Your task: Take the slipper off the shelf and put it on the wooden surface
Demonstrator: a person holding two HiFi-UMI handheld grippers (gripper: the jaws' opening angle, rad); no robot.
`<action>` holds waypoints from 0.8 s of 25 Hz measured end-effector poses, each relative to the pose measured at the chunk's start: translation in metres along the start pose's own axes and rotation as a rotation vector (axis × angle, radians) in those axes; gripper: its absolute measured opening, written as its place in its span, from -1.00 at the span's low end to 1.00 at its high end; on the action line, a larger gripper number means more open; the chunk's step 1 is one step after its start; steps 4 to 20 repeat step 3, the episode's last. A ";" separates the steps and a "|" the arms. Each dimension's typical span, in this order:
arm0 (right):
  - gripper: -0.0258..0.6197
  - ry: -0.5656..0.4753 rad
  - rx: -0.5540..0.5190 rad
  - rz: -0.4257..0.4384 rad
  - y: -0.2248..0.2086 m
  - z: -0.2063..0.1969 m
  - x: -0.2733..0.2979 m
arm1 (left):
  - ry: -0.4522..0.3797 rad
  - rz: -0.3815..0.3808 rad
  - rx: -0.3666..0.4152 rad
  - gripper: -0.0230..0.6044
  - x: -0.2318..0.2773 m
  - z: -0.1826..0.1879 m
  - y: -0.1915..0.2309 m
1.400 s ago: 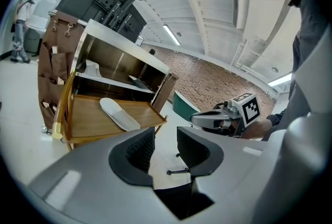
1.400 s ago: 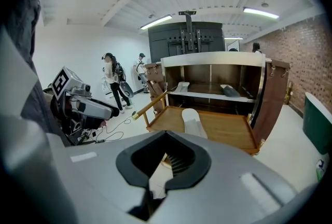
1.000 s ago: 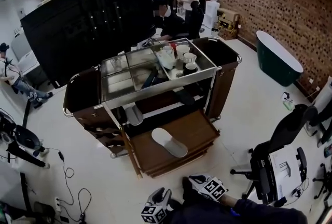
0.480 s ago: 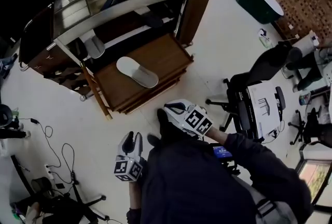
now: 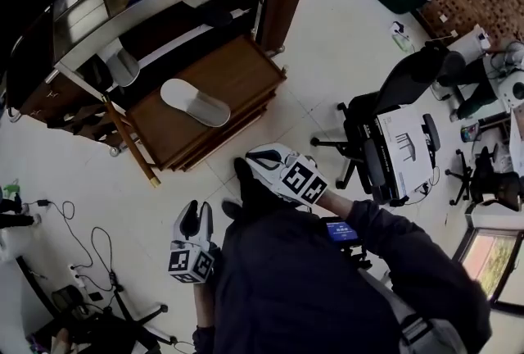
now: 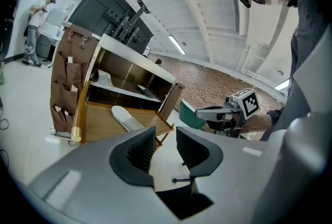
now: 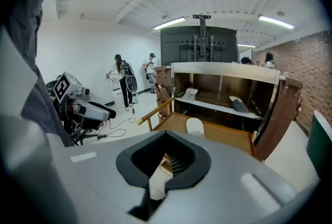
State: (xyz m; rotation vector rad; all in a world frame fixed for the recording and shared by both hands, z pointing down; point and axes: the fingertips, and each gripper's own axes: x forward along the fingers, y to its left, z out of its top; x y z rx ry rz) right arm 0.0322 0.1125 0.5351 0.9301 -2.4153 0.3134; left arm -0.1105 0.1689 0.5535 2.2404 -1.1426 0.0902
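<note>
White slipper (image 5: 195, 102) lies on the wooden surface (image 5: 246, 74), upper left of the head view. Left gripper (image 5: 195, 217) jaws stand apart, empty; right gripper (image 5: 255, 158) jaws are together.

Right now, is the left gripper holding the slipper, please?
No, the left gripper has its jaws apart and empty; the slipper lies on the wooden surface.

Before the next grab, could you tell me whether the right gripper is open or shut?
Shut: the right gripper has its jaws together, nothing between them.
</note>
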 end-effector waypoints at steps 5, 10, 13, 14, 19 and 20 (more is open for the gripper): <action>-0.92 -0.003 -0.009 0.000 -0.001 0.005 0.004 | -0.001 -0.001 0.003 -0.46 0.004 0.004 0.002; -0.92 -0.003 -0.009 0.000 -0.001 0.005 0.004 | -0.001 -0.001 0.003 -0.46 0.004 0.004 0.002; -0.92 -0.003 -0.009 0.000 -0.001 0.005 0.004 | -0.001 -0.001 0.003 -0.46 0.004 0.004 0.002; -0.92 -0.003 -0.009 0.000 -0.001 0.005 0.004 | -0.001 -0.001 0.003 -0.46 0.004 0.004 0.002; -0.92 -0.003 -0.009 0.000 -0.001 0.005 0.004 | -0.001 -0.001 0.003 -0.46 0.004 0.004 0.002; -0.92 -0.003 -0.009 0.000 -0.001 0.005 0.004 | -0.001 -0.001 0.003 -0.46 0.004 0.004 0.002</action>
